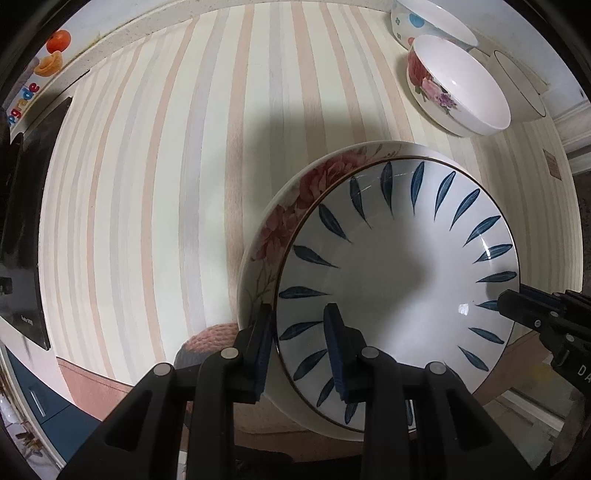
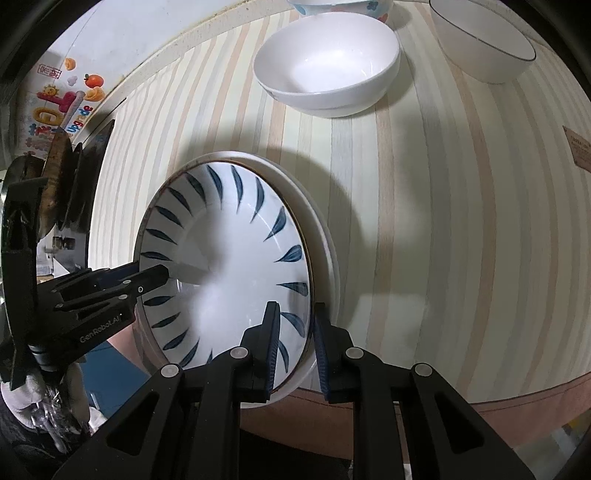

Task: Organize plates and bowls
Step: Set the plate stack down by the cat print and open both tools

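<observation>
Both grippers are clamping the stacked plates at the tabletop's (image 1: 155, 192) near edge: the left gripper (image 1: 301, 347) and right gripper (image 2: 295, 347) are each pinching opposite rims of the leaf plate (image 1: 399, 280) nested in the floral plate (image 1: 284, 218). Three bowls (image 2: 328, 70) are sitting at the far edge.

Count by kind:

- Stacked dishes near surface edge: two. Blue-leaf bowl (image 1: 399, 280) nested on flower-rimmed plate (image 1: 291, 206).
- Separate bowls at far side: three. Rose-painted bowl (image 1: 458, 85), dotted bowl (image 1: 432, 22), white bowl with thin dark rim line (image 1: 521, 85).
- Dishes total: five.
- Hand-held grippers: two. Left hand-held gripper (image 1: 301, 347), right hand-held gripper (image 2: 295, 347).
- Striped surface (image 1: 155, 192): one.
</observation>
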